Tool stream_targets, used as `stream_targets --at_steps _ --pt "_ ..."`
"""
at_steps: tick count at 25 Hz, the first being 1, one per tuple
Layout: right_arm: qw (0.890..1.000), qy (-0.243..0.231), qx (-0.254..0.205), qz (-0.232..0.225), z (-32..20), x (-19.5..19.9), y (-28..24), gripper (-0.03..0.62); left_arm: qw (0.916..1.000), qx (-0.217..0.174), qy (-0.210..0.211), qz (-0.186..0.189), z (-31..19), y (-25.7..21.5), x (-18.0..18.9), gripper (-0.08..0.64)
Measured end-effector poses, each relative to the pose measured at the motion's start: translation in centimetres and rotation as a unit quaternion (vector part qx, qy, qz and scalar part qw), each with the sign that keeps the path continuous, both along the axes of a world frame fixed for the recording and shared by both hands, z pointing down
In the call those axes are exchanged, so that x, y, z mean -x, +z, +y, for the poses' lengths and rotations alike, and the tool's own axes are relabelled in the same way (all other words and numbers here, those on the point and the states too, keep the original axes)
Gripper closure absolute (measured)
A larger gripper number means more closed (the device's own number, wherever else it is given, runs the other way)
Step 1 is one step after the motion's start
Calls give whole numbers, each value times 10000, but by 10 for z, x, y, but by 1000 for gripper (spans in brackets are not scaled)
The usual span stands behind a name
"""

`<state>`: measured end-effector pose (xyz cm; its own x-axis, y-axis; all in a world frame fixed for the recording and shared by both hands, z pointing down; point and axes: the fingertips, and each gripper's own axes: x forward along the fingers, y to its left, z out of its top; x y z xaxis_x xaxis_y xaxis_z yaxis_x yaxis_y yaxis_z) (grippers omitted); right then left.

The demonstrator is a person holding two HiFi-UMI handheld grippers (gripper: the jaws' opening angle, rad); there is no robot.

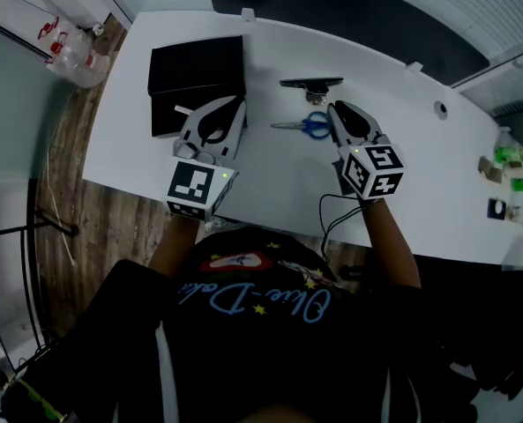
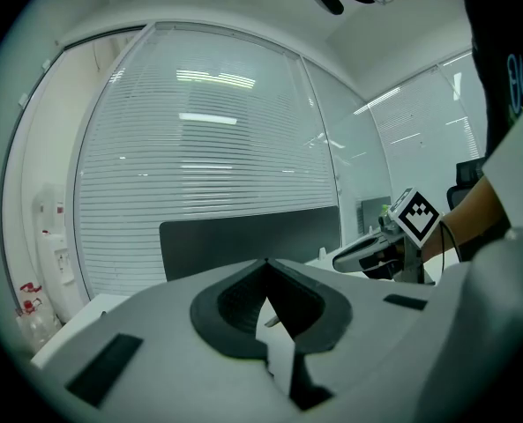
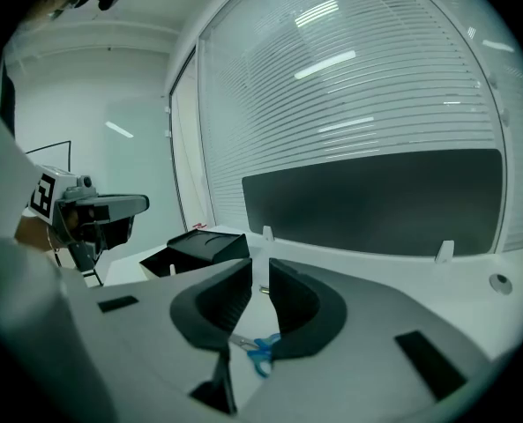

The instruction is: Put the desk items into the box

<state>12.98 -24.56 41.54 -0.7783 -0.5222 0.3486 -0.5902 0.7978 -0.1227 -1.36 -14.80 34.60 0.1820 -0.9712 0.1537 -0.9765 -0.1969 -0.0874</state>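
Note:
Blue-handled scissors [image 1: 307, 125] lie on the white desk [image 1: 270, 179], just left of my right gripper [image 1: 334, 107]. In the right gripper view they show below the jaws as blue handles [image 3: 261, 349]. The right gripper [image 3: 259, 270] is open by a narrow gap with nothing between its jaws. A dark stapler-like item [image 1: 310, 84] lies beyond the scissors. The black box [image 1: 196, 79] stands open at the desk's left, also in the right gripper view [image 3: 201, 247]. My left gripper [image 1: 241, 103] hovers beside the box. Its tips [image 2: 264, 262] meet and hold nothing that I can see.
A dark partition [image 3: 376, 201] runs along the desk's far edge. A round cable hole [image 1: 441, 108] sits at the desk's right end. Plastic bottles [image 1: 71, 47] stand on the floor at left, green items [image 1: 513, 159] on a surface at right.

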Motion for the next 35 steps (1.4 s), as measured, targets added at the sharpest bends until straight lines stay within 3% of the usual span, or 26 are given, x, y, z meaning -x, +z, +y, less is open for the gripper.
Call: stream_targets --at_steps 5,11,14,20,23,32,35 --pt "9989 -296 -187 318 -4 -3 8 520 9993 -97 -246 257 -2 -7 -13 554" --pt "9960 -584 -292 604 -6 -5 17 517 9988 -48 -478 128 6 0 -18 554" --pt "9906 -759 -533 1007 -7 -2 25 517 9979 -29 -566 302 9 -2 -20 554" --pt "9782 -966 -963 1565 -13 10 35 517 9984 95 -532 174 10 5 -10 554" --pt "9686 -1041 -1221 1898 -17 16 39 517 9981 143 -510 312 2 6 -7 554" --pt "9318 -1333 -1783 2867 -30 20 57 517 9992 239 -204 249 -21 16 -6 554" --pt "9154 -1477 -2033 3146 -35 21 67 517 9990 269 -206 279 -24 19 -4 554"
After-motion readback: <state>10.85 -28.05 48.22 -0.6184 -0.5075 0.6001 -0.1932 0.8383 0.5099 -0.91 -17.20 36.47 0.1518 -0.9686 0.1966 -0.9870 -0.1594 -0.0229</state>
